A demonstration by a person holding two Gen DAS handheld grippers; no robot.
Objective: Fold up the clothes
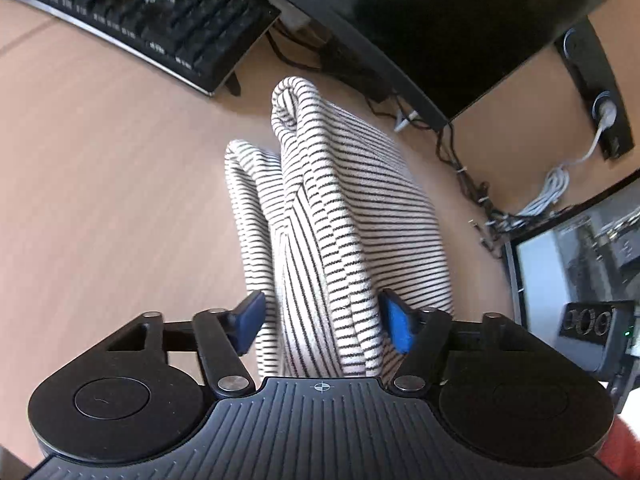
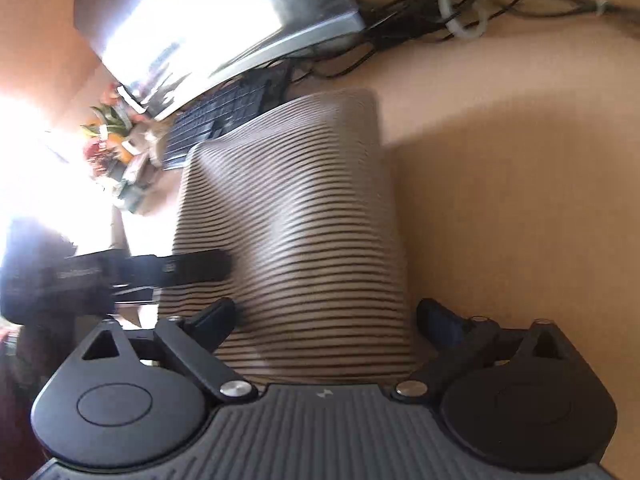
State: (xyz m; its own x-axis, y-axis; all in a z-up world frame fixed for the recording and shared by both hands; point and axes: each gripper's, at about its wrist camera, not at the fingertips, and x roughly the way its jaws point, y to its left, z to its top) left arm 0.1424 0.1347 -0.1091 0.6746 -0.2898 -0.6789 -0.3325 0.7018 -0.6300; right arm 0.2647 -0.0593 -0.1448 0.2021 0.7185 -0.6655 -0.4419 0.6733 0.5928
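A white garment with thin black stripes (image 1: 340, 216) lies bunched in folds on the wooden table. My left gripper (image 1: 322, 320) is open, its blue pads on either side of the garment's near end, and the cloth runs between them. In the right wrist view the same striped garment (image 2: 296, 216) lies flat and blurred in front of my right gripper (image 2: 326, 320), which is open with its fingers wide on both sides of the cloth's near edge. The left gripper shows as a dark shape (image 2: 120, 272) at the garment's left side.
A black keyboard (image 1: 140, 12) lies at the far left and a dark monitor (image 1: 440, 20) stands behind the garment. Cables (image 1: 472, 168) and a power strip (image 1: 596, 92) lie to the right. A laptop (image 2: 208, 20) and flowers (image 2: 116, 132) stand beyond the garment.
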